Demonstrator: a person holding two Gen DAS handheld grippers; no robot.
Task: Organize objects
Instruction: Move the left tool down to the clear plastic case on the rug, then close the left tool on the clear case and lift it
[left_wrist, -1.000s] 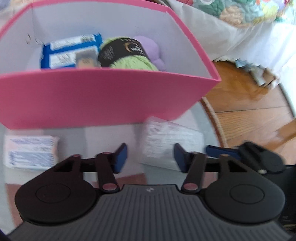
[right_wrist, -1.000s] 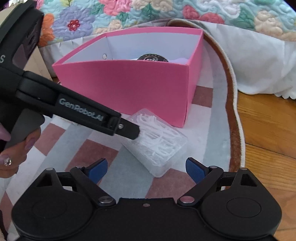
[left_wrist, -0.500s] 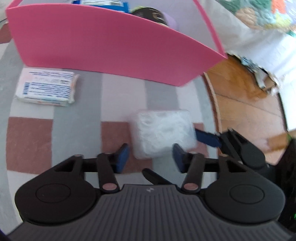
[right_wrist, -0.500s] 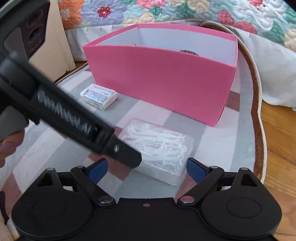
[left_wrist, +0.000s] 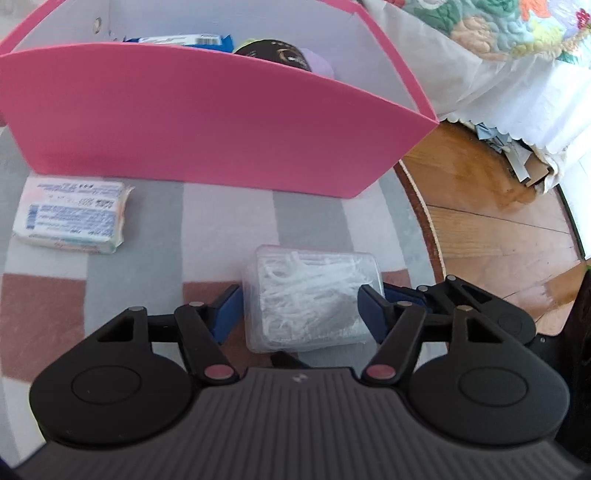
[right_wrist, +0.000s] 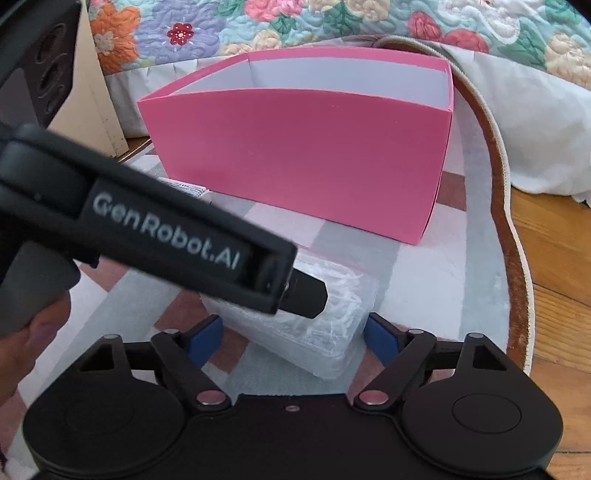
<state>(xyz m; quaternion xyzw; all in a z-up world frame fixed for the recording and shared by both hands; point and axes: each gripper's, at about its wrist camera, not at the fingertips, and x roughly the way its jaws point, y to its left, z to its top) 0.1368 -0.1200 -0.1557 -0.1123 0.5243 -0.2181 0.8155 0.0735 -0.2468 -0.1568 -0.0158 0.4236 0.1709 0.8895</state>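
White lettering "GenRobot.AI" runs along the black left gripper (left_wrist: 299, 308), whose blue pads stand half-open on either side of a clear plastic box of white floss picks (left_wrist: 312, 299) lying on the striped rug (left_wrist: 229, 218). The right gripper (right_wrist: 293, 334) – jaws closing – also straddles that box without pressing it. Behind stands a pink cardboard box (left_wrist: 207, 122), with a white wrapped packet (left_wrist: 72, 214) – print unreadable – beside it.

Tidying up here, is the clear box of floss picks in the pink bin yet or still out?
Out. The clear box lies on the rug in front of the pink bin.
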